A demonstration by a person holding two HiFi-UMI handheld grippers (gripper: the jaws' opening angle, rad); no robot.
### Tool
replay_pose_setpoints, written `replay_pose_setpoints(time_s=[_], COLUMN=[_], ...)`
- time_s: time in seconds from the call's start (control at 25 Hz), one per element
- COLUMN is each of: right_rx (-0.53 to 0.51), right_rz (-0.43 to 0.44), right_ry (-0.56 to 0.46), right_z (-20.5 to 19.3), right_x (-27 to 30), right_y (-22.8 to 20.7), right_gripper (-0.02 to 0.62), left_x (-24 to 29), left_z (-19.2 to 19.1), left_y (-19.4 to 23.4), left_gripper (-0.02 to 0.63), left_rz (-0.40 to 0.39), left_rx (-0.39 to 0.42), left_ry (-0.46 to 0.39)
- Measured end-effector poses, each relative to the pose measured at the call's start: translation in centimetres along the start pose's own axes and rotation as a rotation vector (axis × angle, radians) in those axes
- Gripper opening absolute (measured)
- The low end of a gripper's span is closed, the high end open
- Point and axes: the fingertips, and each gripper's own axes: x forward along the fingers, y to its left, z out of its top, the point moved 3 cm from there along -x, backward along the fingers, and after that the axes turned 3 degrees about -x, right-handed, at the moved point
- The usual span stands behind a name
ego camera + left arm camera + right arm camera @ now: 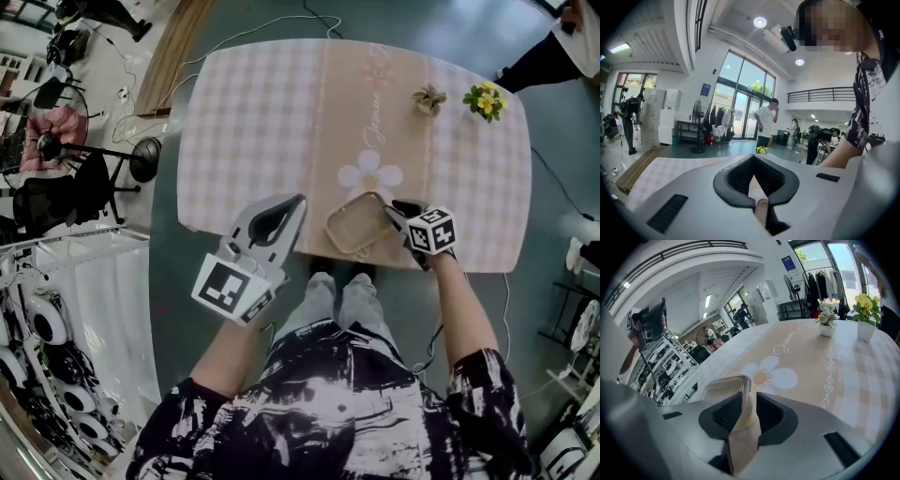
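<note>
one tray [352,225], rim inside right hand-held gripper [749,401]

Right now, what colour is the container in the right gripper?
See-through, colourless container; the beige tablecloth shows through it. Best in the right gripper view.

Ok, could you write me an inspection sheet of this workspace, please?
Surface: table under a checked cloth with a flower print.
Job's things: clear box at the near edge, looks empty.
Clutter: yellow flowers and a small pot plant at the far right.
Grippers: right gripper shut on the box's rim; left gripper shut, empty, beside the box, not touching it.
Cables: white cable on the floor beyond the table.
Surroundings: standing fan on the left; people further off.
</note>
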Motion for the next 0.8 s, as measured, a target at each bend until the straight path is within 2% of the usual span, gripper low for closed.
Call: replay_pose_setpoints(time_s=[0.36, 0.48, 0.8], right_rx=[0.071, 0.109, 0.220], right_rz=[0.056, 0.060, 0.072], right_ry=[0.013, -0.002, -0.084], right_z=[-0.3, -0.3, 0.3], right_x=[0.4, 0.0, -1.0], right_y=[-0.3, -0.4, -0.8], right_gripper=[0.057, 0.020, 0.017], left_x=[0.3, 0.3, 0.3], left_z=[-0.1, 0.1, 0.5], left_y=[0.1, -0.1, 0.1], left_gripper=[0.000, 0.000, 0.000], left_rz=[0.002, -0.002, -0.012], left_rx=[0.000, 0.001, 0.011], left_ry=[0.007, 0.007, 0.001])
